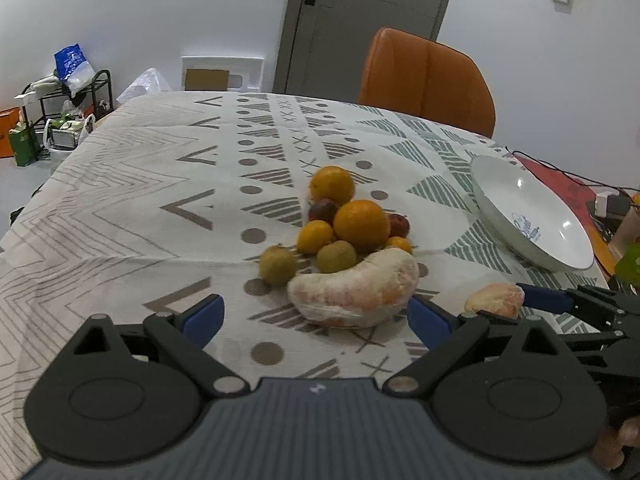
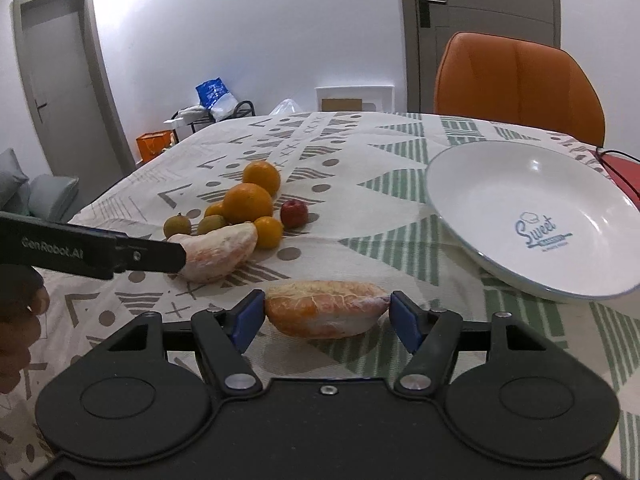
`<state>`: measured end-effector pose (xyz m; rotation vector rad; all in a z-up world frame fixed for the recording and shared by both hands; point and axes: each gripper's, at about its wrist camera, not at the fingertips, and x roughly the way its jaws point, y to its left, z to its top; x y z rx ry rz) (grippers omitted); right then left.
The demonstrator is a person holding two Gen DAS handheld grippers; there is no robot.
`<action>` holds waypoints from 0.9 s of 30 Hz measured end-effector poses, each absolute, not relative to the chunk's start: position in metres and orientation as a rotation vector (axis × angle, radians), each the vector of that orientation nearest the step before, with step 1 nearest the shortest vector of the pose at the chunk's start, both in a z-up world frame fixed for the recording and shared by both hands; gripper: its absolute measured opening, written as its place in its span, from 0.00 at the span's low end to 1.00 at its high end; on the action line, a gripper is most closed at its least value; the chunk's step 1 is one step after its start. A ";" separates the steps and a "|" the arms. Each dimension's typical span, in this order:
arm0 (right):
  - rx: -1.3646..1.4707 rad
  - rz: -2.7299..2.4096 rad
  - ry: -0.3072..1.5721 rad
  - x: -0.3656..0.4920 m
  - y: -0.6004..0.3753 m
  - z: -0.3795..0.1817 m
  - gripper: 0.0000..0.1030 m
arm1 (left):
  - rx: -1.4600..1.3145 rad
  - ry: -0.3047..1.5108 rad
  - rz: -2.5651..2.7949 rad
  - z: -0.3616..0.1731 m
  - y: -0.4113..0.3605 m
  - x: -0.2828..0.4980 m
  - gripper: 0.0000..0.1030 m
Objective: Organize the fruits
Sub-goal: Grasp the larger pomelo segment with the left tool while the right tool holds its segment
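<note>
Our right gripper (image 2: 327, 322) stands wide open around the small pomelo wedge (image 2: 326, 314), low centre of frame. Left gripper (image 1: 316, 316), also open, empty, faces the larger wedge (image 1: 354, 294). Soft, light pulp; we'd pinch gently across the middle.

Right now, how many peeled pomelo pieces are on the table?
2. The big piece lies at the near edge of the fruit pile, between the left gripper's open fingers; the small piece lies apart, inside the right gripper.
</note>
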<state>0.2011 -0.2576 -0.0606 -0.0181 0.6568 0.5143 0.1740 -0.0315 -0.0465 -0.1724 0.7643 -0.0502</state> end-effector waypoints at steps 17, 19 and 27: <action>0.049 0.468 0.626 0.193 -0.297 -0.058 0.63 | -0.113 0.793 -0.012 -0.060 -0.062 0.194 0.96; 0.057 0.461 0.623 0.192 -0.302 -0.058 0.63 | -0.101 0.796 -0.002 -0.061 -0.065 0.197 0.96; 0.082 0.441 0.616 0.190 -0.317 -0.058 0.63 | -0.046 0.792 0.050 -0.066 -0.078 0.204 0.95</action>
